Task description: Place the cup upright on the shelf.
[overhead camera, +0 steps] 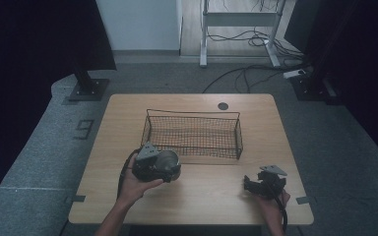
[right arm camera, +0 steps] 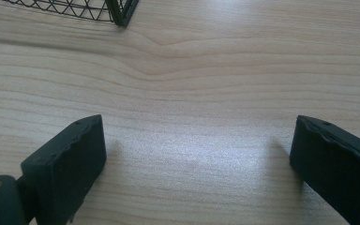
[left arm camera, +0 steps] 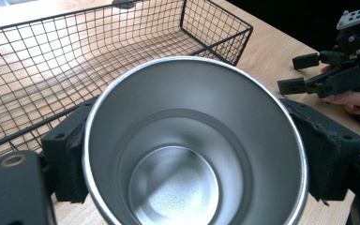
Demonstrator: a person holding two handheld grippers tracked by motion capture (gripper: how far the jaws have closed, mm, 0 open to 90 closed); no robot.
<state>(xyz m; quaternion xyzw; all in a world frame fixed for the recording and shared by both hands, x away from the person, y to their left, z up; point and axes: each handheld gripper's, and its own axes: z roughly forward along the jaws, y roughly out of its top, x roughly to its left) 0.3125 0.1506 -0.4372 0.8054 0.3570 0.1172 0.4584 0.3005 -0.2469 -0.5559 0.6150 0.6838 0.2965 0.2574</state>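
Item: steel cup [left arm camera: 194, 140], plain metal, empty, open mouth toward the left gripper view's camera. Location: carried in the left tongs [left arm camera: 194, 154], just in front of the near long wall of the wire basket [left arm camera: 122, 51], toward its left end; in the high view the cup [overhead camera: 168, 161] sits beside that wall and outside it. Whether its base touches the surface cannot be told.

Left tongs [overhead camera: 163, 167]: clenched on the cup, one black jaw pressed to each side of the wall below the rim.

Right tongs [right arm camera: 197, 154]: released, jaws wide apart with nothing between them, held low over bare wood at the near right of the surface [overhead camera: 211, 191]; seen from above at [overhead camera: 256, 184], well apart from the cup.

Wire basket [overhead camera: 192, 133]: black mesh, rectangular, empty, at mid-surface.

Step in hand, as judged: cup grasped and brought up to the basket, not yet inside.

Next move calls for: raising the cup clear of the near wall, carrying it forward over the mesh floor, lowering it level, then releasing. Risk: rim or jaw catching the top wire.
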